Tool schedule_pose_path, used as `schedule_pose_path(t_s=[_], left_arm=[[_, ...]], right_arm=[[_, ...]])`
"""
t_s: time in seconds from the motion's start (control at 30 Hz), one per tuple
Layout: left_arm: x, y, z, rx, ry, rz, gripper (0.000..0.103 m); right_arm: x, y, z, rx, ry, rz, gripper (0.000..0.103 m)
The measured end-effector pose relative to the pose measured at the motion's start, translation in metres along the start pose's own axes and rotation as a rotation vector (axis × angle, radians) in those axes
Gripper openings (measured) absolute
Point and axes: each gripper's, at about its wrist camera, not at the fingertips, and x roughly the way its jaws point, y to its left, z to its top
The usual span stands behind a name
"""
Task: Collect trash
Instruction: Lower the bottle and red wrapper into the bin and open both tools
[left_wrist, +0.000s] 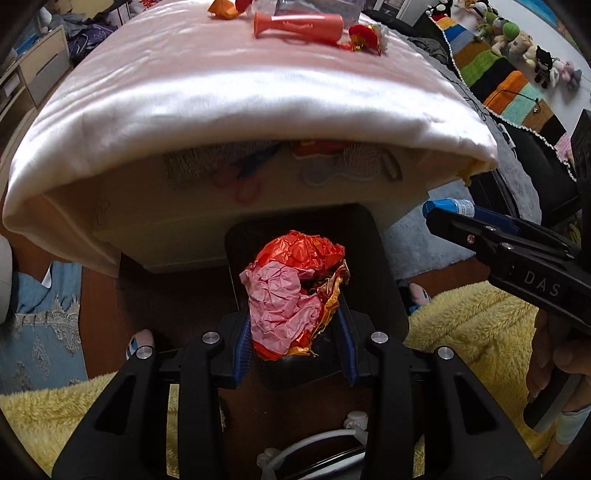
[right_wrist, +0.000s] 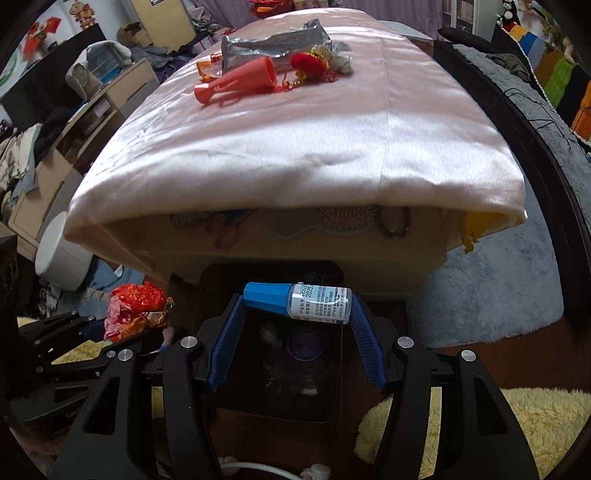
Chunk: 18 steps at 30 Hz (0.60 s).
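Holding a crumpled wad of orange and pink paper (left_wrist: 295, 295), the left gripper (left_wrist: 295, 343) is closed on it, its fingers (left_wrist: 243, 350) pressed against both sides, above a black bin (left_wrist: 384, 295) on the floor in front of the worktop (left_wrist: 240, 92). A small bottle with a blue cap (right_wrist: 299, 302) is pinched end to end by the right gripper (right_wrist: 295, 314), directly over the same bin. The bottle could slip and roll, being held only at its tips; the wad might snag on the ribbed pads on release. A coral horn (right_wrist: 240, 79), a silver wrapper (right_wrist: 273, 42) and a red ornament (right_wrist: 308, 62) remain on the worktop. The bin's contents are dark and hard to make out; its far rim is hidden by the wad.
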Motion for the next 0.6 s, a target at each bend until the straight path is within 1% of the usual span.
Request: schedule_pose_path(t_s=[0.17, 0.3, 0.4, 0.47, 0.5, 0.57, 0.6], left_arm=[[0.011, -0.002, -0.005, 0.002, 0.030, -0.004, 0.037], [0.012, -0.003, -0.005, 0.007, 0.031, -0.004, 0.040], [0.012, -0.003, -0.004, 0.006, 0.032, 0.001, 0.047], [0.012, -0.002, -0.004, 0.002, 0.032, 0.001, 0.054], [0.011, -0.001, -0.003, 0.001, 0.032, 0.000, 0.056], [0.010, 0.001, -0.002, -0.004, 0.028, 0.004, 0.064], [0.009, 0.001, -0.001, -0.006, 0.025, 0.006, 0.066]], right_arm=[[0.012, 0.004, -0.008, 0.000, 0.043, 0.018, 0.059], [0.013, 0.008, -0.007, 0.005, 0.045, 0.044, 0.060], [0.011, 0.009, -0.003, 0.006, 0.036, 0.055, 0.062], [0.010, 0.009, -0.001, 0.007, 0.029, 0.058, 0.064], [0.010, 0.009, 0.000, 0.008, 0.026, 0.060, 0.066], [0.009, 0.008, 0.002, 0.016, 0.019, 0.059, 0.066], [0.008, 0.006, 0.003, 0.021, 0.016, 0.059, 0.067]])
